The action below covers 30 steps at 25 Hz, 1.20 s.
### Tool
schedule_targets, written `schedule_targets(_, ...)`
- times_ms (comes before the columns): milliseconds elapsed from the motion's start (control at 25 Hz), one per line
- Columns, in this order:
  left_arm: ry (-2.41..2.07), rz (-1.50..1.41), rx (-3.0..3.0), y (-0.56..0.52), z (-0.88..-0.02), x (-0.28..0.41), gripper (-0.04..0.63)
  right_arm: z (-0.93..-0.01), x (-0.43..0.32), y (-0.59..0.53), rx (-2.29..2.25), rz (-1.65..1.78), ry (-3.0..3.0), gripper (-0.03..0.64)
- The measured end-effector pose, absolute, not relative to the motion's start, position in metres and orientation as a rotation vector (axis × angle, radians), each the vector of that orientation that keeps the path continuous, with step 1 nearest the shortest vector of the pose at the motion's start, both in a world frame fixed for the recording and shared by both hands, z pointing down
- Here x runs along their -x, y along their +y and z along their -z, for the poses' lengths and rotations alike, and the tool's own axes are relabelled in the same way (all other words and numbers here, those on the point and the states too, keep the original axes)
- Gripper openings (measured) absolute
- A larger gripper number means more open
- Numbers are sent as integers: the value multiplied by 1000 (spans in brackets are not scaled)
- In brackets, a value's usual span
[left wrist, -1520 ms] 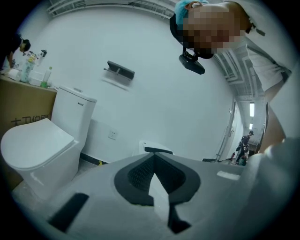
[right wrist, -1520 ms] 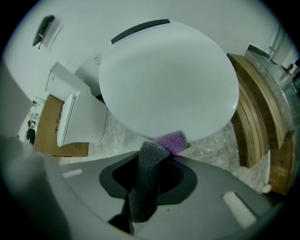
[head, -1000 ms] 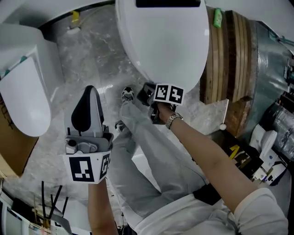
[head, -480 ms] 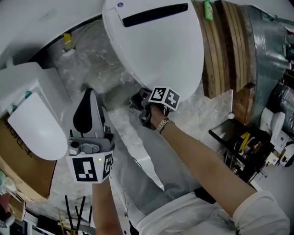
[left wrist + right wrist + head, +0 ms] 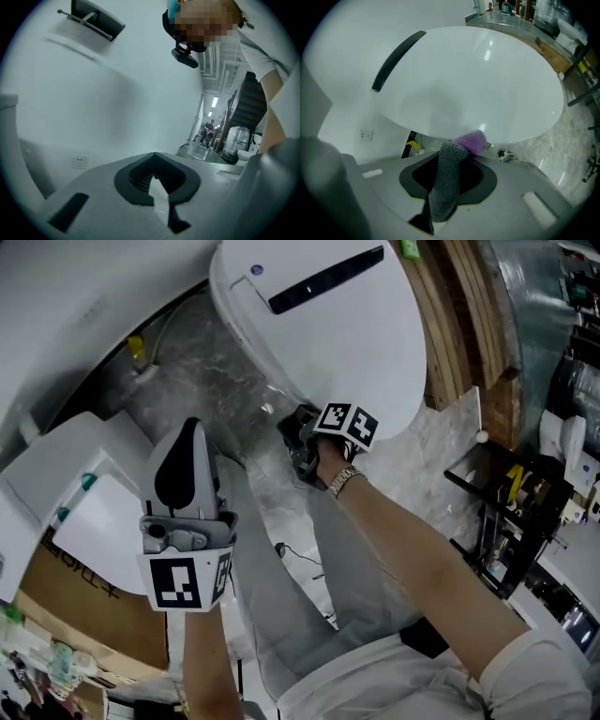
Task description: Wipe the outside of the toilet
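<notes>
The white toilet (image 5: pixel 319 324) with its lid down fills the top of the head view. My right gripper (image 5: pixel 302 442) is under its front rim, shut on a grey and purple cloth (image 5: pixel 447 187). The cloth's purple end (image 5: pixel 471 141) presses against the underside of the toilet's (image 5: pixel 473 79) front edge. My left gripper (image 5: pixel 183 474) is held up to the left, away from the toilet. In the left gripper view its jaws (image 5: pixel 157 180) stand together with nothing between them, facing a white wall.
A second white fixture (image 5: pixel 94 512) and brown cardboard (image 5: pixel 84 606) lie at the left. Wooden boards (image 5: pixel 469 306) and a black rack (image 5: pixel 516 512) stand at the right. A yellow valve (image 5: pixel 138 348) sits behind the toilet. The person's grey trouser legs (image 5: pixel 281 587) are below.
The head view has swung, so the toilet now sits higher and tilted. The right gripper with the cloth has stayed at the toilet's front lower rim. The left gripper has barely moved.
</notes>
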<state>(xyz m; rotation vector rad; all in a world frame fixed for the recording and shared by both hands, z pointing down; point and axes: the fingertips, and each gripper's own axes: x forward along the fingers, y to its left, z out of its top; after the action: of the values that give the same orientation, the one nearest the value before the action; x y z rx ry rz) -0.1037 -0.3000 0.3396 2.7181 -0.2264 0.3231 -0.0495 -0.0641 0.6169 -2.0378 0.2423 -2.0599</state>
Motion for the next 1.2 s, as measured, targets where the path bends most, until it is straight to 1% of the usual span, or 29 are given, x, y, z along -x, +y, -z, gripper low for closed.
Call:
schedule_targets(240, -123, -357, -2705, -348, -352, 106, 5, -614, 29, -140, 2033, 1978, 154, 91)
schedule_targets(640, -44, -325, -2697, -404, -359, 101, 5, -608, -14, -247, 1960, 1863, 56, 92)
schedule_targets(1200, -63, -343, -2684, -445, -370, 123, 5, -603, -71, -348, 1891, 1689, 36, 92)
